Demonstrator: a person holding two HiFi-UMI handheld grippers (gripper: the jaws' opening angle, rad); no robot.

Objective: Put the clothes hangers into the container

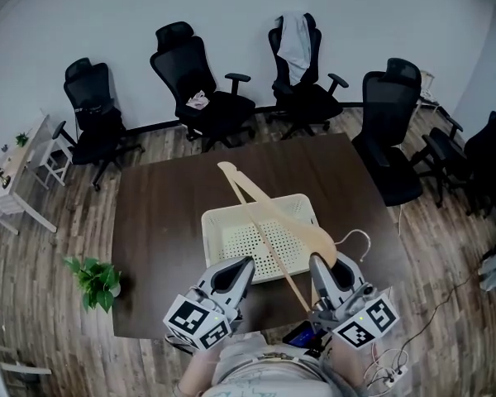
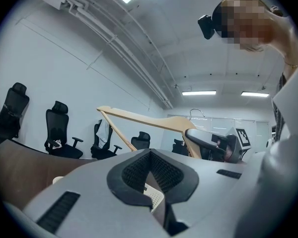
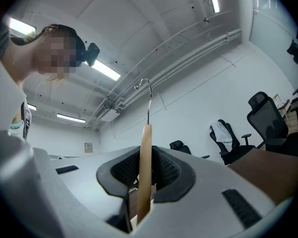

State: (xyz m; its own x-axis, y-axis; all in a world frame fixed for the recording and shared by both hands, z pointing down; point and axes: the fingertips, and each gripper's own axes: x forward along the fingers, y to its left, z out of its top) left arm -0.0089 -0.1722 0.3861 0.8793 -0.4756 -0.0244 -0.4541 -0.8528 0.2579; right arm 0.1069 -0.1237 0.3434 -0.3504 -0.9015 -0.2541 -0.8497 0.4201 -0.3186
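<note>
Right gripper (image 1: 316, 263) has its jaws clamped on the wooden hanger (image 1: 268, 240), and its own view shows the grip well: the wood (image 3: 145, 172) stands on edge between the pads, with the metal hook (image 3: 148, 90) rising above. From the head view, the hanger is up in the air over the white perforated container (image 1: 208, 231). One tip reaches past the far rim and the hook (image 1: 357, 236) sticks out to the right. It looks clear of the container, though the angle makes that hard to judge.

Left gripper (image 1: 246, 263) sits at the near rim with its jaws together and nothing between them (only a sliver of white container shows through the gap). The container sits mid-table on the dark table (image 1: 165, 222), and black office chairs (image 1: 202, 81) line the far wall.
</note>
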